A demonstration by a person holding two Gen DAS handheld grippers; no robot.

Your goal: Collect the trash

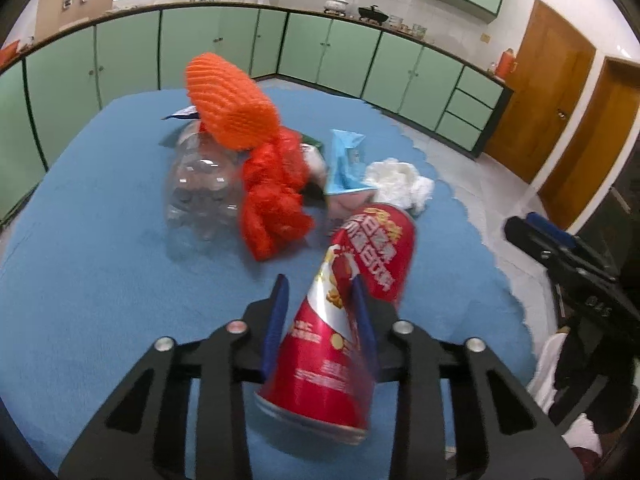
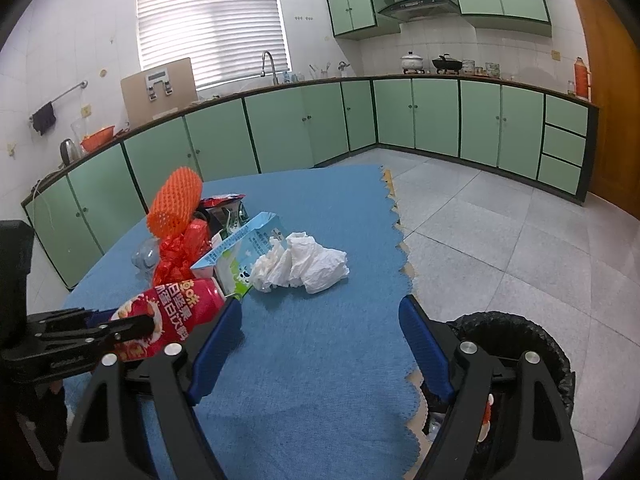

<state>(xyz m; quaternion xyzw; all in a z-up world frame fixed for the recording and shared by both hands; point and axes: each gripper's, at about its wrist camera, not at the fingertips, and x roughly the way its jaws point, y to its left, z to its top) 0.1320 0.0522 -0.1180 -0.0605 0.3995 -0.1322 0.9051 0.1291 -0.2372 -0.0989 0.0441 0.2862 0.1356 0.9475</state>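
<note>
Left gripper (image 1: 320, 300) angled downward, blue pads clamped on red can (image 1: 344, 320). Right gripper (image 2: 320, 336) jaws wide apart, nothing between.

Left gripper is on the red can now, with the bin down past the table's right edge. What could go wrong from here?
1. The left gripper holds the red can tilted, near its lower half; it could swivel or slip on the way to the bin.
2. The open right gripper sits between can and bin, so the two could collide.
3. The milk carton and tissue lie right behind the can and may get knocked.
</note>
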